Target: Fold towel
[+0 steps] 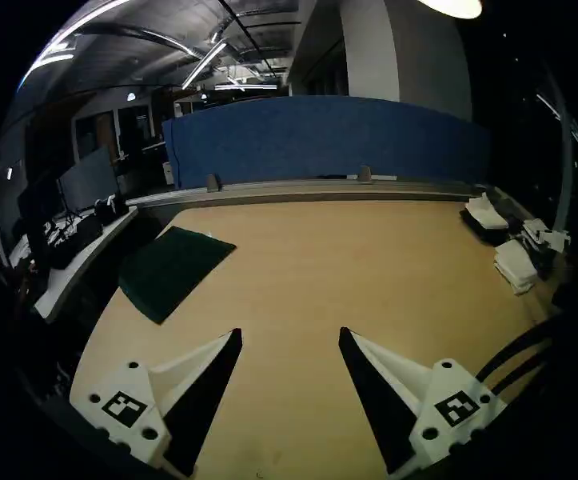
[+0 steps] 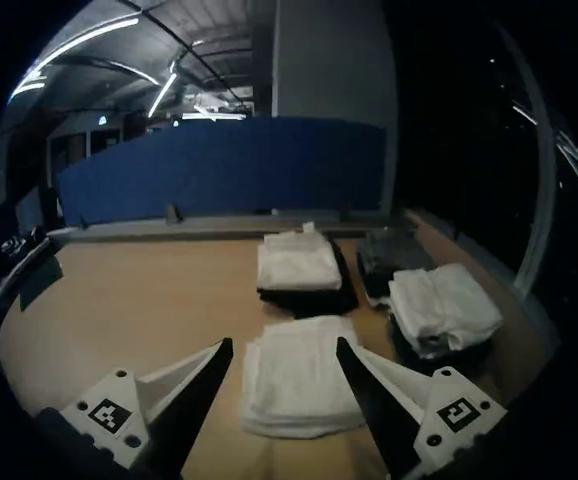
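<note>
A dark green towel [image 1: 173, 270] lies folded flat on the wooden table [image 1: 344, 264], at the left in the left gripper view. My left gripper [image 1: 290, 336] hangs open over bare table, to the right of that towel and nearer than it. In the right gripper view, a folded white towel [image 2: 298, 376] lies on the table between the open fingers of my right gripper [image 2: 284, 346]. The fingers [image 2: 201, 384] stand apart above it and do not press on it.
Behind the white towel stands a white towel on a dark one [image 2: 300, 268]. To the right is another white folded pile [image 2: 440, 308] over dark towels [image 2: 388, 252]. A blue partition [image 1: 320, 140] closes the table's far edge. Monitors [image 1: 85, 182] stand on a desk at the left.
</note>
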`<control>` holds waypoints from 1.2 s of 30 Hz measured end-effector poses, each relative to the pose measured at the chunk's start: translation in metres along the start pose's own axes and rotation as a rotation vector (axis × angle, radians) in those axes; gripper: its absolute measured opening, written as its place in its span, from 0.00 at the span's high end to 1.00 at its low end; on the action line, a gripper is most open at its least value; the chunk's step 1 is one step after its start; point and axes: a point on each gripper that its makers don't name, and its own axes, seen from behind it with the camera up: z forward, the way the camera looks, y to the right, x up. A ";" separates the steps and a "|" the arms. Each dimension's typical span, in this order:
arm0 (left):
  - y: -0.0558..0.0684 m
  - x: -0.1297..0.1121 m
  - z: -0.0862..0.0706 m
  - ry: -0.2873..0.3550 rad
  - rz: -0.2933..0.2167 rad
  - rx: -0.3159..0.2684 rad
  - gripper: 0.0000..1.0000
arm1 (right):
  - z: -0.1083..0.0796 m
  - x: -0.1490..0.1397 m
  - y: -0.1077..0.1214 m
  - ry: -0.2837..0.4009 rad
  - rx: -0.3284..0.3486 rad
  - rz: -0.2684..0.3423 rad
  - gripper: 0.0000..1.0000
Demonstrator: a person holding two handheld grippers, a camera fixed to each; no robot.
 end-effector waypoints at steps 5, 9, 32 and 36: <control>0.001 0.003 0.001 0.015 -0.012 -0.009 0.10 | -0.022 0.035 -0.013 0.133 0.002 0.035 0.00; 0.003 0.009 0.000 0.037 -0.020 -0.018 0.10 | -0.040 0.059 -0.022 0.225 0.011 0.044 0.00; -0.005 0.098 0.003 0.337 -0.096 -0.067 0.10 | -0.062 0.074 -0.058 0.270 -0.010 0.041 0.00; -0.006 0.114 0.001 0.395 -0.110 -0.073 0.10 | -0.065 0.080 -0.070 0.284 -0.008 0.045 0.00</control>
